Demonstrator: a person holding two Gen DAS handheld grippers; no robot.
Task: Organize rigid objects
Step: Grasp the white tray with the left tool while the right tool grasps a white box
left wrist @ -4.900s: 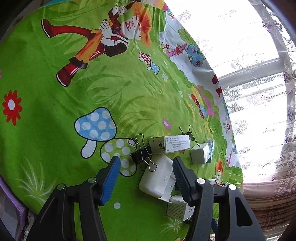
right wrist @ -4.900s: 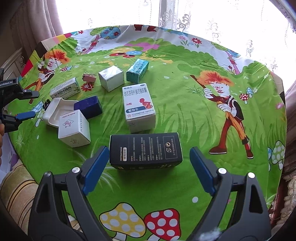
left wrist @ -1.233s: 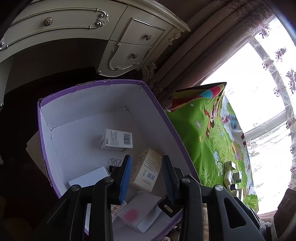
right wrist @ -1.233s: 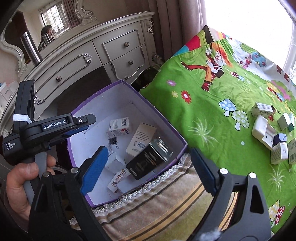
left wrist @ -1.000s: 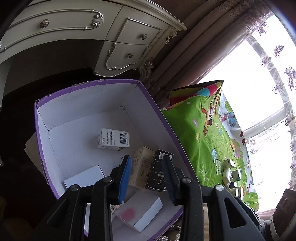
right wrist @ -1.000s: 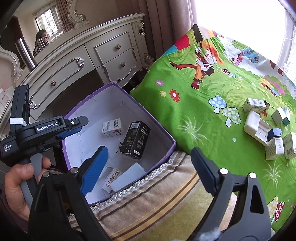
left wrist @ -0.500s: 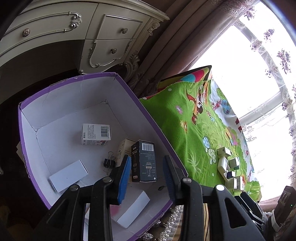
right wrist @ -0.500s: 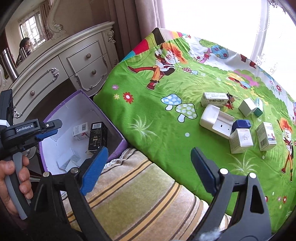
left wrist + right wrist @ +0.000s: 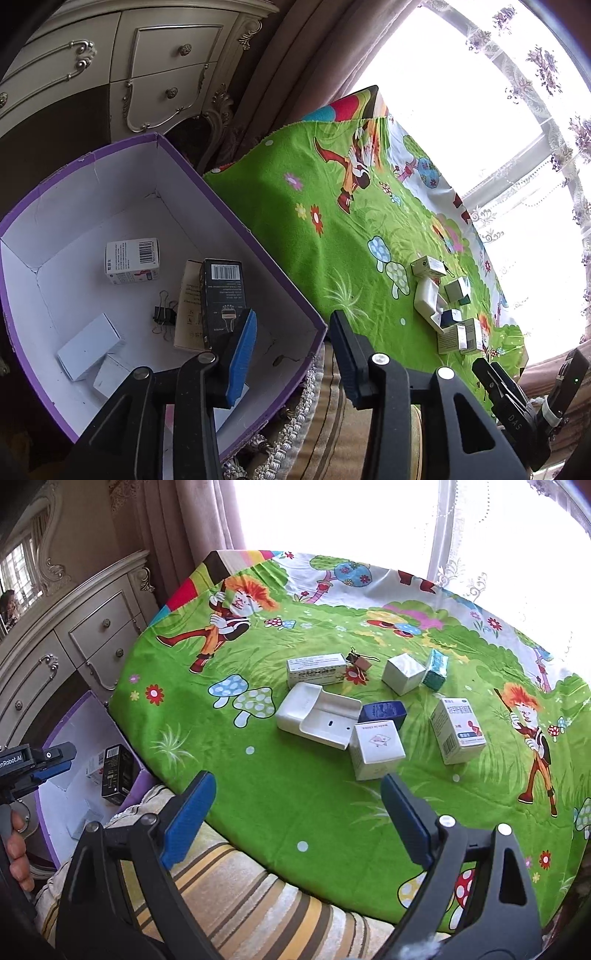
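Observation:
My left gripper (image 9: 291, 328) is open and empty above the near rim of the purple storage box (image 9: 236, 218). Inside lie a black box (image 9: 221, 295), a white barcode box (image 9: 131, 260), a binder clip (image 9: 164, 315) and other small boxes. My right gripper (image 9: 297, 805) is open and empty over the table's near edge. On the green cartoon cloth (image 9: 295, 794) sit a white plastic case (image 9: 317, 714), a white cube box (image 9: 375, 749), a dark blue box (image 9: 384, 712), a medicine box (image 9: 458, 729), a long white box (image 9: 316, 669), a clip (image 9: 360, 661) and two small boxes (image 9: 402, 672).
The purple box (image 9: 129, 749) stands left of the table beside a striped cushion (image 9: 240, 878). A cream dresser (image 9: 122, 70) and curtains stand behind. The left gripper (image 9: 37, 762) shows at the left of the right wrist view. A bright window lies beyond the table.
The black box now rests in the purple box. Both grippers have swung from the box towards the table; the right gripper now faces the remaining objects on the cloth.

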